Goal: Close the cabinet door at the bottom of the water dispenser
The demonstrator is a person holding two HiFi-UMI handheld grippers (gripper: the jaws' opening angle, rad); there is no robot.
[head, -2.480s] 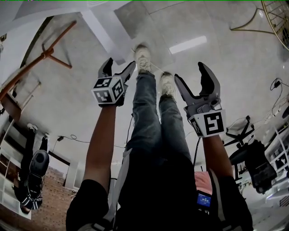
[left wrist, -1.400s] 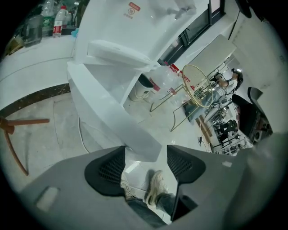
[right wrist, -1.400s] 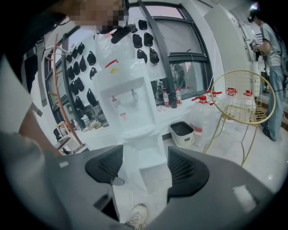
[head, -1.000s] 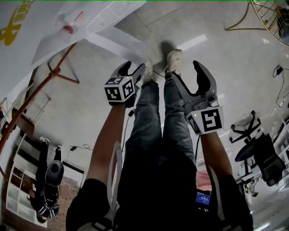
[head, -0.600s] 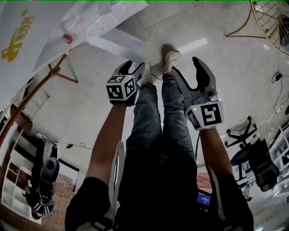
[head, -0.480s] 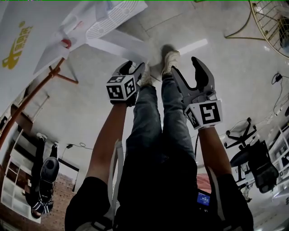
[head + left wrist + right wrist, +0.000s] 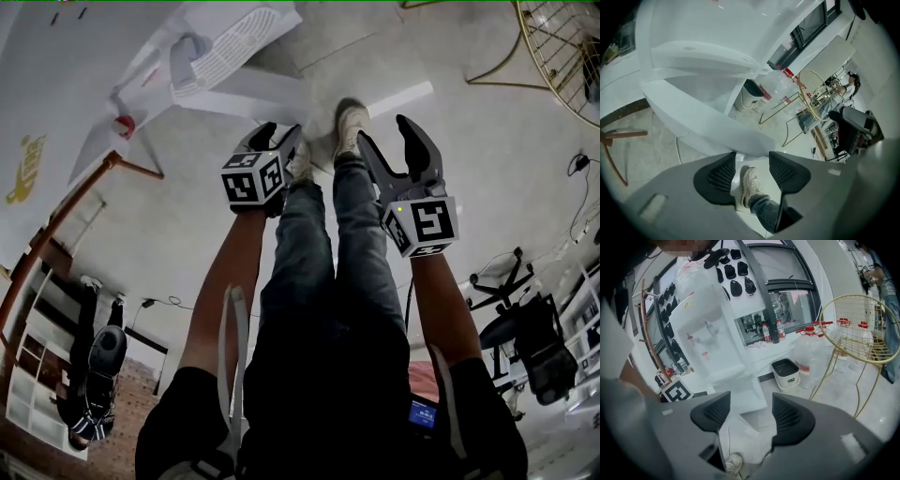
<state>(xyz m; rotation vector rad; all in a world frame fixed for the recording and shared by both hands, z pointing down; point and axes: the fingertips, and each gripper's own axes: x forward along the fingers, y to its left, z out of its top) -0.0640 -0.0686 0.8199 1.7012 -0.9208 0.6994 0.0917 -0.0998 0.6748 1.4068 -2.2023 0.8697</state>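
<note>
Checked against the frames just before: found more of the water dispenser (image 7: 220,47) in the head view. Saw the left gripper (image 7: 278,137) and right gripper (image 7: 382,139) carried forward towards it, level with the person's shoes (image 7: 349,117). Logged both pairs of jaws as having just been narrowing. Found the left gripper about half open and the right gripper somewhat wider. Saw nothing between either pair, only bare floor and a shoe beyond. Held nothing, touched nothing. Judged this to be the approach, ahead of any closing push.

Noted the cabinet door (image 7: 246,94) not yet shut. Found it swung out from the bottom of the dispenser, below the drip tray (image 7: 230,42). Read it in the head view as a long white slab just ahead of the left gripper's tips. Saw it in the left gripper view as a plain white panel crossing right above the jaws, near but not touching. Made out no handle on it. Judged the left gripper better placed to press the panel's free edge and swing it home.
</note>
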